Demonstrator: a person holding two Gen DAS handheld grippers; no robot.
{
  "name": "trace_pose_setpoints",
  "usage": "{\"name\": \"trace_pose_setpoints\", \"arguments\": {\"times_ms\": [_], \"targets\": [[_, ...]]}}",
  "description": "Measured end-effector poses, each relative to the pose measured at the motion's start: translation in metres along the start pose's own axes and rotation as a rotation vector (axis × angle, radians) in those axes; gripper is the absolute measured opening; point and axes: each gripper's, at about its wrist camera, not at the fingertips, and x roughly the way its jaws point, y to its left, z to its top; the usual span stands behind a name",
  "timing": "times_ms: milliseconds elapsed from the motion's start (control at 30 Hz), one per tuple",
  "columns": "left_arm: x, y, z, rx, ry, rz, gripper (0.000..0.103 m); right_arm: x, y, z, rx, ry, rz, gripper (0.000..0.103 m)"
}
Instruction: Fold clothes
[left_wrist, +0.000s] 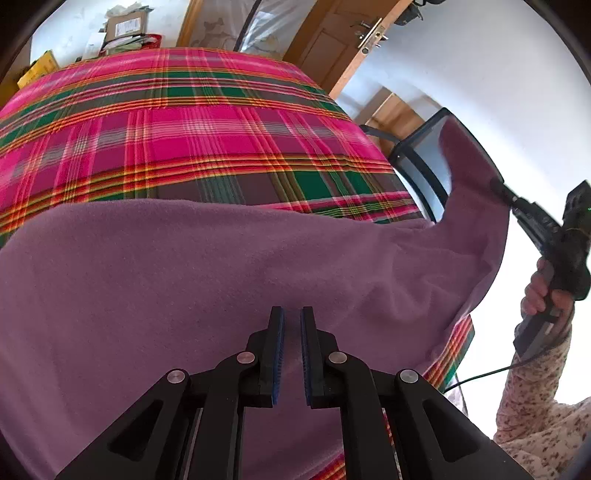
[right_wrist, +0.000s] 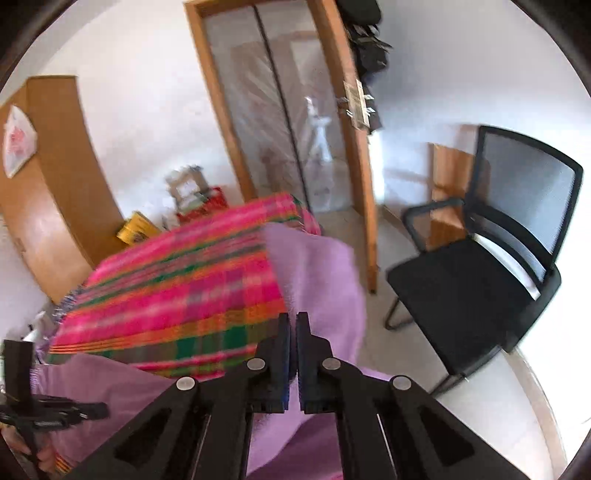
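Note:
A purple fleece garment (left_wrist: 184, 280) lies spread over the near part of a table covered in a pink, green and orange plaid cloth (left_wrist: 192, 122). My left gripper (left_wrist: 292, 314) is shut on the garment's near edge, with fabric pinched between the blue pads. My right gripper (right_wrist: 292, 318) is shut on another part of the garment (right_wrist: 317, 266) and holds it lifted, so a purple flap stands up above the table's right end. The right gripper also shows in the left wrist view (left_wrist: 496, 184), at the raised flap. The left gripper shows in the right wrist view (right_wrist: 99, 410).
A black mesh office chair (right_wrist: 480, 280) stands on the floor right of the table. A wooden door (right_wrist: 354, 147) and doorway are behind the table. Boxes and clutter (left_wrist: 125, 33) sit past the table's far edge. A wooden cabinet (right_wrist: 55, 184) is at the left.

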Motion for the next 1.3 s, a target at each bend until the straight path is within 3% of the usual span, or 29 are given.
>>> {"name": "trace_pose_setpoints", "arguments": {"times_ms": [233,467,733,1033,1300], "targets": [[-0.017,0.005,-0.003,-0.017,-0.048,-0.015,0.009,0.007,0.073,0.005,-0.099,0.003,0.243,0.003],[-0.062,0.032,-0.013,-0.094,-0.174,0.001,0.009,0.017,0.151,-0.005,-0.136,0.034,0.466,0.003],[-0.120,0.078,-0.033,-0.201,-0.330,0.049,0.009,0.049,0.230,-0.037,-0.152,0.150,0.589,0.003],[-0.148,0.113,-0.049,-0.264,-0.375,0.108,0.009,0.064,0.297,-0.078,-0.183,0.291,0.732,0.003],[-0.162,0.138,-0.065,-0.340,-0.379,0.158,0.009,0.077,0.347,-0.101,-0.257,0.358,0.733,0.004]]}}
